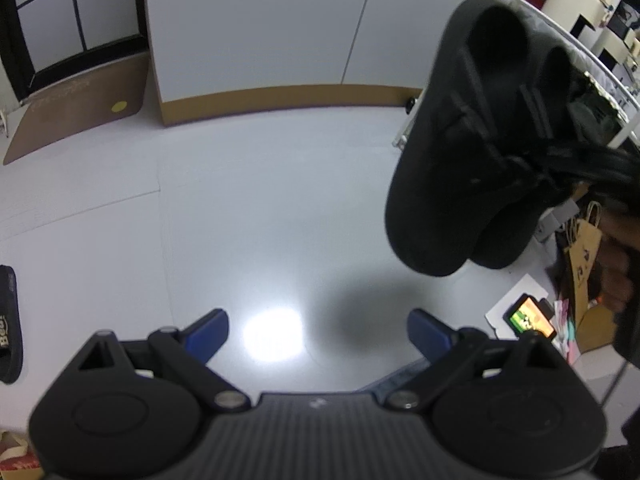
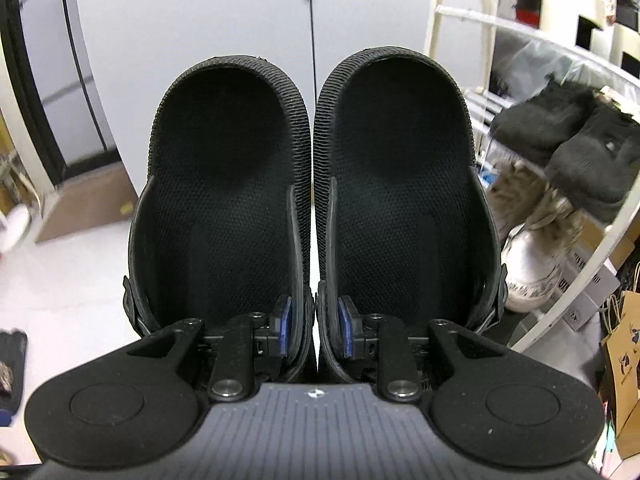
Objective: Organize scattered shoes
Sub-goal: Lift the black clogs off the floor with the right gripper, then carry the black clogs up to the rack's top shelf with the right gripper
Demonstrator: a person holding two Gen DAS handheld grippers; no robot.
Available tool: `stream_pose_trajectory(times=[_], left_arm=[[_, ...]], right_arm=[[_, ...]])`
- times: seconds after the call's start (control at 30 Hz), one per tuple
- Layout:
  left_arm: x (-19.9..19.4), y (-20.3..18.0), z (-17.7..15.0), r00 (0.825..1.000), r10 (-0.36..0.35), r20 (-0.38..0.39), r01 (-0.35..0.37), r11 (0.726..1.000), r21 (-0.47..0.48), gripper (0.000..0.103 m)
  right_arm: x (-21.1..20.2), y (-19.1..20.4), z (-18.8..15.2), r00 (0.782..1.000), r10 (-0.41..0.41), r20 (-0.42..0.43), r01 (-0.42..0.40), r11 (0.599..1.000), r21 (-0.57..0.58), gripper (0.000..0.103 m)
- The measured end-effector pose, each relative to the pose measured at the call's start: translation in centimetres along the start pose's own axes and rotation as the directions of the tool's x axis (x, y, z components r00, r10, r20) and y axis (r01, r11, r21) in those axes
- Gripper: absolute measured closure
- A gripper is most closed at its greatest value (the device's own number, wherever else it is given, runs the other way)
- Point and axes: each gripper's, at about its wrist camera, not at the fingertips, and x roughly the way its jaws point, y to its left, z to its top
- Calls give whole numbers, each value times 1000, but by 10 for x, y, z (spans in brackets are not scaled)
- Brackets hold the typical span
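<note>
The right gripper [image 2: 314,330] is clamped on a pair of black textured rubber clogs [image 2: 312,184], its blue pads pinching the two touching inner walls near the heels. The clogs sit side by side, long axes running away from the camera, toes far, openings up — lifted off the glossy white floor [image 1: 260,200], left of a white wire shoe rack [image 2: 560,184]. The left gripper [image 1: 318,330] hangs over the floor, fingers apart and holding nothing.

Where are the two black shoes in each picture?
Left wrist view: the pair of black rubber clogs hangs at upper right, soles toward the camera.
Right wrist view: the same clogs fill the middle, side by side, with the right tool pinching their inner walls.
Shared landmark: the white metal shoe rack.
</note>
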Motion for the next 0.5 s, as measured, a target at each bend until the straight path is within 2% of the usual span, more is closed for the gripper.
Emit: stream_pose_trajectory(times=[0.07,0.3,0.5], left_arm=[[-4,-2,0,1000,-10,10,10,1000,-3,6],[-11,-12,-4,999,-31,35,30,999,26,6],[-17,-12,-5,997,-41,59,39,998,41,6]], right_arm=[[-22,2,1,999,-2,49,2,1000,10,77],[-50,-7,8,987,-23,161,19,1000,24,77],[-72,-21,15,963,-38,267,23,998,59,77]])
